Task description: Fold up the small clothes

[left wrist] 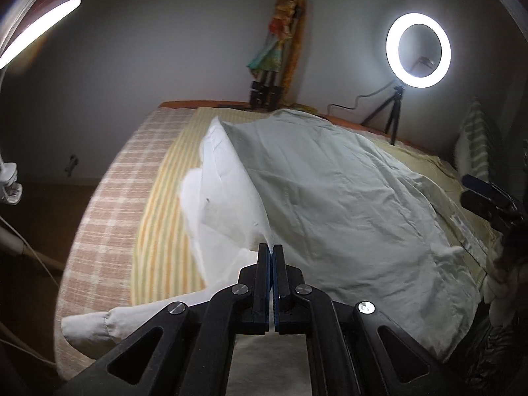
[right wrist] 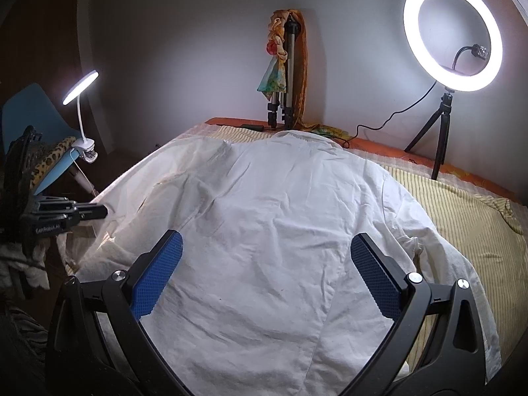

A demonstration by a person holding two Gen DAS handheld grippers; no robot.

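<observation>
shirt: white shirt (right wrist: 264, 231) lies spread flat across the centre of the right wrist view, on a yellow striped sheet (right wrist: 462, 224); collar end toward the top of the frame.
shirt edge: in the left wrist view one side of the shirt (left wrist: 330, 191) is raised into a ridge running from the frame's centre toward the upper left, underside showing.
left gripper: left gripper (left wrist: 271, 254), bottom centre of the left wrist view, clenched on the raised shirt edge; pads pressed together with cloth between them.
right gripper: right gripper (right wrist: 265, 277), lower centre of the right wrist view, released; blue pads (right wrist: 158, 277) wide apart over the shirt, grasping nothing.
bedding: checked blanket (left wrist: 109, 204) left of the striped sheet in the left wrist view.
lighting: ring light (right wrist: 452, 34) on a tripod, upper right; clip lamp (right wrist: 81, 87), left.
background: folded tripod (right wrist: 287, 76) with a coloured scarf, top centre, against the wall.
</observation>
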